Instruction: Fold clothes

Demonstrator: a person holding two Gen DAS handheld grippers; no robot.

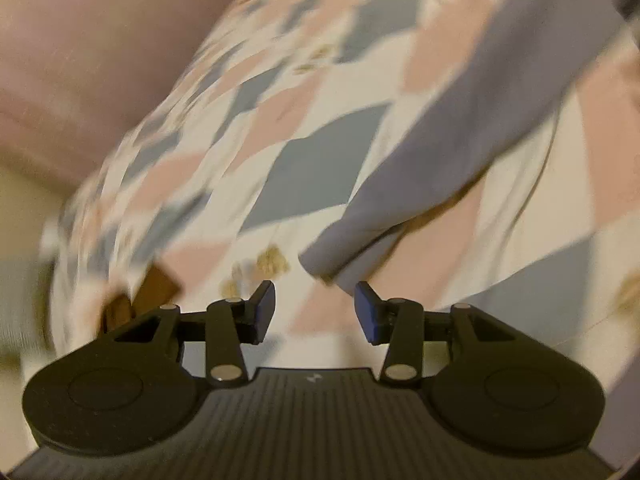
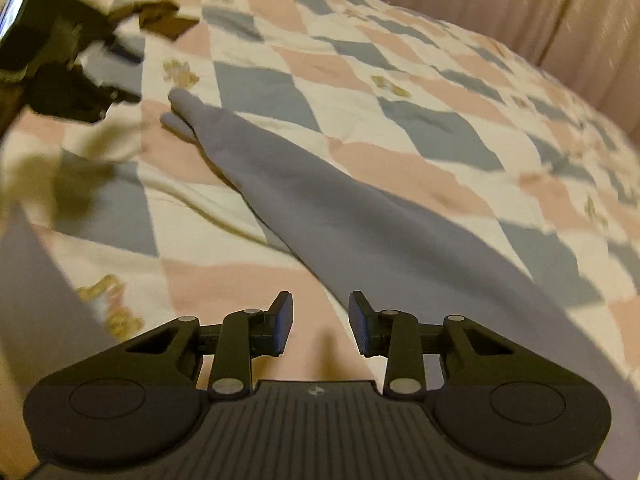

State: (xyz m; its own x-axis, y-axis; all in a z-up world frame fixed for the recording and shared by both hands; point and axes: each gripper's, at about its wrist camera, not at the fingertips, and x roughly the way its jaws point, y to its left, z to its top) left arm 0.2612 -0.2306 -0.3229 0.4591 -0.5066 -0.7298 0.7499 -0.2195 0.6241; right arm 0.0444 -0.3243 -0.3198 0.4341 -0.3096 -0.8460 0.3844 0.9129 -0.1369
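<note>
A grey-blue garment (image 2: 360, 216) lies stretched across a quilt (image 2: 400, 80) patterned with pink, blue and cream diamonds. Its narrow end (image 2: 180, 108) points to the far left in the right wrist view. My right gripper (image 2: 320, 326) hovers open just above the garment's near edge, nothing between its fingers. In the left wrist view the same garment (image 1: 460, 128) runs as a long strip from upper right down to a hem just ahead of my left gripper (image 1: 315, 308), which is open and empty. That view is blurred by motion.
The other gripper (image 2: 60, 60), dark and blurred, shows at the upper left of the right wrist view. A brown cloth (image 2: 164, 16) lies at the quilt's far left, seen also as a brown cloth (image 1: 148, 292). A pink padded headboard (image 2: 520, 0) borders the bed.
</note>
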